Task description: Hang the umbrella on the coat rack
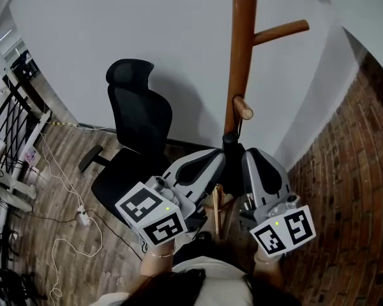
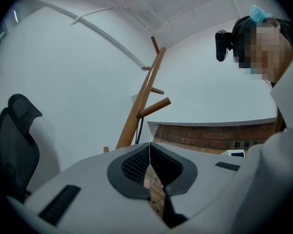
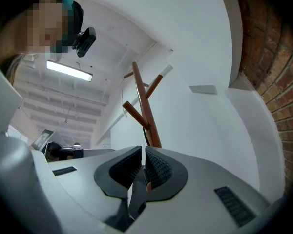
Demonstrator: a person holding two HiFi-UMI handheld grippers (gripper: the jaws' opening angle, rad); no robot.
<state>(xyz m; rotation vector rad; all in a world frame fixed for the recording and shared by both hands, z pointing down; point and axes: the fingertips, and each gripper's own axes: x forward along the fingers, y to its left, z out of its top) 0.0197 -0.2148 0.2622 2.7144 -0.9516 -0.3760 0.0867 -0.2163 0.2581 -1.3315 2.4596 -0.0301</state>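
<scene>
Judging by how things lie, the hanging looks done or all but done. The coat rack [image 1: 244, 50] stands at twelve o'clock in the head view, and from its lower peg [image 1: 242, 108] a thin dark loop [image 1: 239, 125] drops to a dark bundle that I take to be the umbrella [image 1: 230, 144]. The bundle sits close against the pole, just below the peg, and most of its body is hidden behind the two sets of tongs. The same loop shows under the peg in both gripper views, taut and vertical, which suggests the peg carries the weight. The left tongs [image 1: 221, 160] lie at about seven o'clock from the bundle. In their own view the pads meet at the tip with nothing pinched between them. The right tongs [image 1: 247, 155] lie at about five o'clock from it, with the jaws drawn together to a thin slit and likewise empty. Neither set grips the umbrella, though both tips are near it. What is probably left is only to draw both sets of tongs clear and check that the loop holds on the peg. A black office chair [image 1: 138, 126] stands at nine o'clock, well apart.
</scene>
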